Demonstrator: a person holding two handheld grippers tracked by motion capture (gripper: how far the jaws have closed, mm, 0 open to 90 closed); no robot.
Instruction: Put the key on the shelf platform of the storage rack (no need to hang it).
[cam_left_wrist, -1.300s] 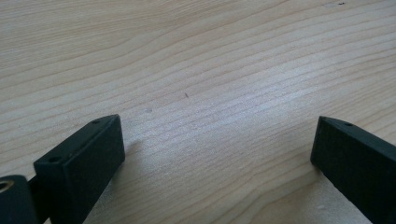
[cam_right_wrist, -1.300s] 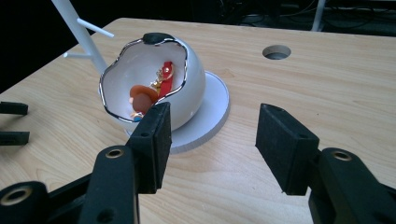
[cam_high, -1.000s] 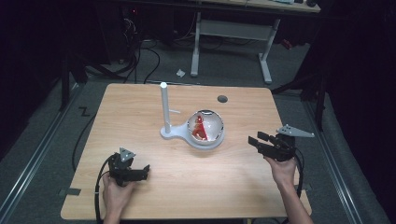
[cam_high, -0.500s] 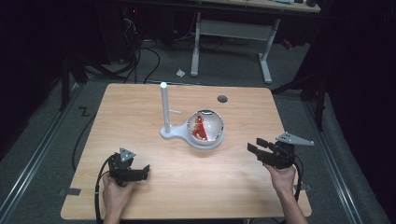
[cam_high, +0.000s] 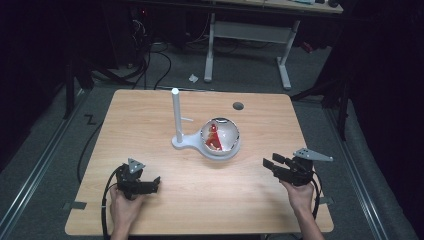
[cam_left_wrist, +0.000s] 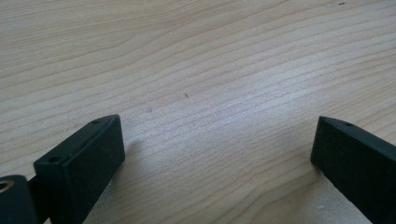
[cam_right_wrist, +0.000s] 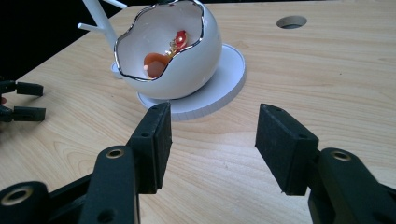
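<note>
Worktop (cam_high: 150, 125) of pale wood carries one thing at about its centre: a white egg-shaped bowl (cam_high: 220, 137) with a jagged silvered rim, sitting on a round white base (cam_right_wrist: 219, 88) joined to an upright white post (cam_high: 176, 117) that stands at roughly ten o'clock from the bowl. Inside the bowl I see a red ornament (cam_right_wrist: 180, 38) with a bit of gold, lying against the inner wall; what it is exactly I cannot tell. My right gripper (cam_high: 274, 166) sits at about four o'clock from the bowl, near the worktop's right edge, held in a hand (cam_high: 300, 192) that comes in from six o'clock. Its fingers (cam_right_wrist: 154, 140) are spread wide with nothing between them, and in the right gripper view they point at the bowl's open mouth, apart from the base. My left gripper (cam_high: 152, 184) is at about seven o'clock from the bowl, well apart from it, low over bare wood. In the left gripper view its fingers (cam_left_wrist: 84, 163) are also spread wide, gripping nothing, with plain wood grain between them. A round cable hole (cam_high: 238, 106) lies in the worktop at about one o'clock from the bowl, toward the far edge.
</note>
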